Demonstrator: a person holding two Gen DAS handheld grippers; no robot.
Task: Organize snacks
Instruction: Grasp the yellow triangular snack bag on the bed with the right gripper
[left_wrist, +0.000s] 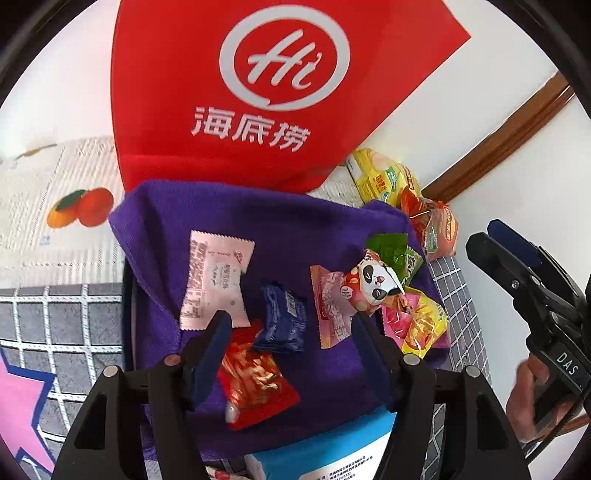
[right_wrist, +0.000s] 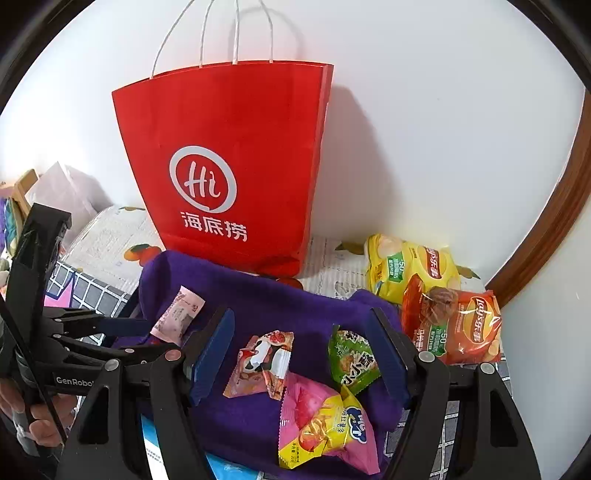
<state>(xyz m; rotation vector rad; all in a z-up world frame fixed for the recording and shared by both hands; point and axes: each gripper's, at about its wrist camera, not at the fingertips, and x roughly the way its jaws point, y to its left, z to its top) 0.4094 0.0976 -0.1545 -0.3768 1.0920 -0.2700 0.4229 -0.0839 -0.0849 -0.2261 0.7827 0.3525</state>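
The left tongs (left_wrist: 288, 325) stand released over the purple cloth (left_wrist: 258, 221), nothing between their pads, the red packet (left_wrist: 258, 384) and the dark blue packet (left_wrist: 284, 321) lying low centre in their frame. The right tongs (right_wrist: 303, 354) are likewise released — the panda packet (right_wrist: 262, 362), the green packet (right_wrist: 351, 358) and the pink-and-yellow packet (right_wrist: 325, 424) lie loose beneath them. The red paper bag (right_wrist: 229, 166) stands behind the cloth, upper centre. To do the step well, I judge: pick one packet only, come down squarely, pinch its flat edge — not the cloth.
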